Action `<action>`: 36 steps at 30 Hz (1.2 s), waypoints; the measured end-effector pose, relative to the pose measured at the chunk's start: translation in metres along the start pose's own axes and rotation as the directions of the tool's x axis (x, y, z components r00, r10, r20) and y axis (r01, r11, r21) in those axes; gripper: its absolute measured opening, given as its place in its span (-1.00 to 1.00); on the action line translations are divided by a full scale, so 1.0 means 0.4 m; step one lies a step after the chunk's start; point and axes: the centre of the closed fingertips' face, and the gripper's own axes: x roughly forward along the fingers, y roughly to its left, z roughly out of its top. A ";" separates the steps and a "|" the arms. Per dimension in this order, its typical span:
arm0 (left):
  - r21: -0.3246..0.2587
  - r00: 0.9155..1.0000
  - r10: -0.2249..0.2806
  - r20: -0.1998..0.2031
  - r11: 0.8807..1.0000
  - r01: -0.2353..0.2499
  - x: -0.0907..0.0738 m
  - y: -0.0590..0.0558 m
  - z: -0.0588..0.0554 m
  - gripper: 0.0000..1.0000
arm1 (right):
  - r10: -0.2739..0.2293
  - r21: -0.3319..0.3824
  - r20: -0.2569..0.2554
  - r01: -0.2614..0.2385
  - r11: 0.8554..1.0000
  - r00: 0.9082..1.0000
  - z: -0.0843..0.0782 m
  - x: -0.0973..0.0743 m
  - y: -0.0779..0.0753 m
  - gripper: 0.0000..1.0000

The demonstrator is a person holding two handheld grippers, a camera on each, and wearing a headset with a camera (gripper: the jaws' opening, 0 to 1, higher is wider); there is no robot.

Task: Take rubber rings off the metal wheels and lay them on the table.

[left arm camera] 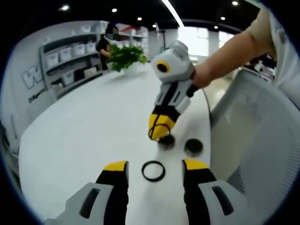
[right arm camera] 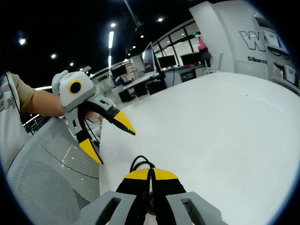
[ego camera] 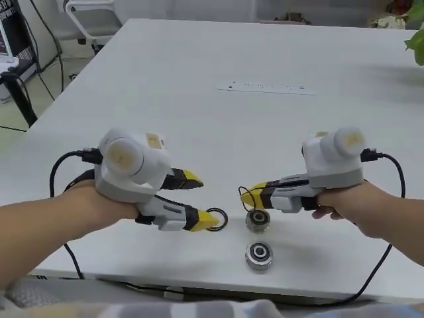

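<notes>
A loose black rubber ring [ego camera: 216, 219] [left arm camera: 153, 170] lies on the white table [ego camera: 199, 86], right at the lower fingertip of my left gripper [ego camera: 199, 199] [left arm camera: 155, 165]. That gripper is open, and the ring sits between its spread jaws. My right gripper [ego camera: 248, 197] [right arm camera: 151, 174] is shut on a second rubber ring [ego camera: 242, 195] [right arm camera: 142, 163], a thin black loop sticking out of its tips. It hovers just above one metal wheel [ego camera: 258, 220] [left arm camera: 166, 140]. A second metal wheel [ego camera: 259, 256] [left arm camera: 193, 146] stands nearer the front edge.
A white power strip [ego camera: 265, 87] lies across the middle of the table. Black cables trail from both grippers over the front edge. A chair [ego camera: 93, 13] stands at the far left corner, and a green plant [ego camera: 417, 40] at the right edge.
</notes>
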 end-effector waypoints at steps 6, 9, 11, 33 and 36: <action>-0.011 1.000 0.017 0.003 1.000 -0.017 -0.019 0.010 -0.006 -0.07 | -0.001 -0.015 -0.047 0.001 1.000 0.999 -0.009 0.029 -0.005 -1.00; -0.015 1.000 0.023 0.005 1.000 -0.023 -0.024 0.015 -0.010 -0.07 | 0.002 -0.025 -0.065 -0.003 1.000 0.998 -0.012 0.042 -0.006 -1.00; -0.018 1.000 0.024 0.003 1.000 -0.024 -0.026 0.017 -0.015 -0.07 | -0.002 -0.036 -0.085 -0.001 0.999 0.996 -0.017 0.053 -0.008 -1.00; -0.038 0.999 0.046 0.000 0.998 -0.046 -0.043 0.046 -0.033 -0.08 | -0.035 -0.094 -0.190 0.017 0.995 0.981 -0.031 0.108 -0.020 -1.00; -0.039 0.999 0.046 0.000 0.998 -0.046 -0.042 0.046 -0.033 -0.08 | -0.035 -0.091 -0.191 0.018 0.996 0.981 -0.031 0.109 -0.020 -1.00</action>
